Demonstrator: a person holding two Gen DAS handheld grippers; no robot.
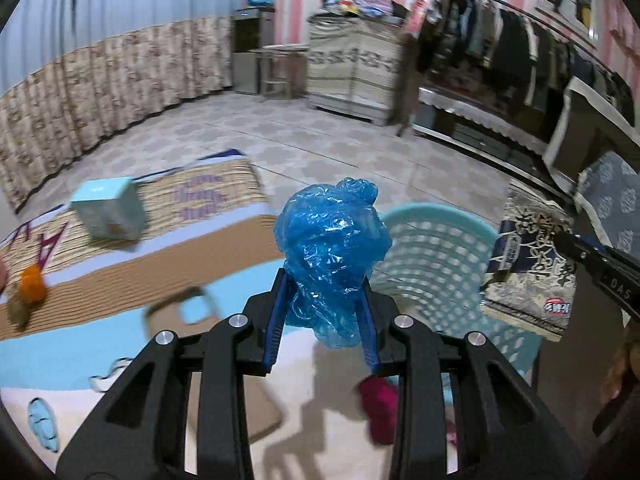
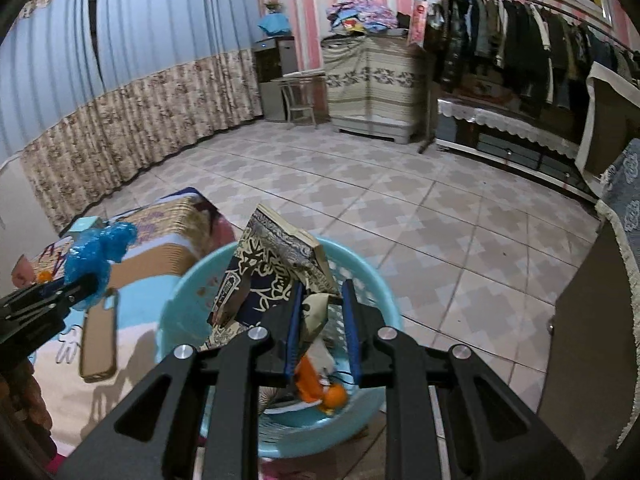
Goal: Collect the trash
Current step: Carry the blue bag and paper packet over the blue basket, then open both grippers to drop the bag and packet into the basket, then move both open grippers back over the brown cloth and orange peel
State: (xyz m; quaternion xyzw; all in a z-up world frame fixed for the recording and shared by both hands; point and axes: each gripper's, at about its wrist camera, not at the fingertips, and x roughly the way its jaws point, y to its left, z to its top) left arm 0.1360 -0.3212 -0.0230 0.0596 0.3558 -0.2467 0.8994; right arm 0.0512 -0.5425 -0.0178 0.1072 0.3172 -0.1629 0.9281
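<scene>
From my left camera I see the left hand-held gripper (image 1: 325, 312) clamped on a crumpled blue plastic bag (image 1: 332, 248), which bulges up and out past the fingertips. Beyond it to the right sits the pale blue basket (image 1: 440, 256), with only its slotted wall showing and nothing of its contents; a printed packet (image 1: 532, 276) hangs at its far right, held by the dark tip of the other tool. My right camera fills that in: the right hand-held gripper (image 2: 322, 320) is closed on the lower edge of that packet (image 2: 272, 264), which stands tilted over the basket (image 2: 180, 296), and down inside I can see an orange fruit (image 2: 335, 396) and other scraps. The same view shows the left tool (image 2: 86, 286) at the far left with the bag (image 2: 96, 252) still over the patterned mat (image 2: 168, 260), short of the basket rim. Only the left view shows a small teal box (image 1: 108, 212) on the mat (image 1: 200, 240), an orange lump (image 1: 32, 286) at the left edge, a phone case (image 1: 182, 308) just left of the fingers and something red (image 1: 378, 400) near the basket's base. Beyond the basket the tiled floor (image 2: 400, 208) lies open up to the curtain (image 2: 120, 112), a covered cabinet (image 2: 372, 84) and a clothes rack (image 2: 520, 48); a dark furniture edge (image 2: 580, 340) crowds the right side.
</scene>
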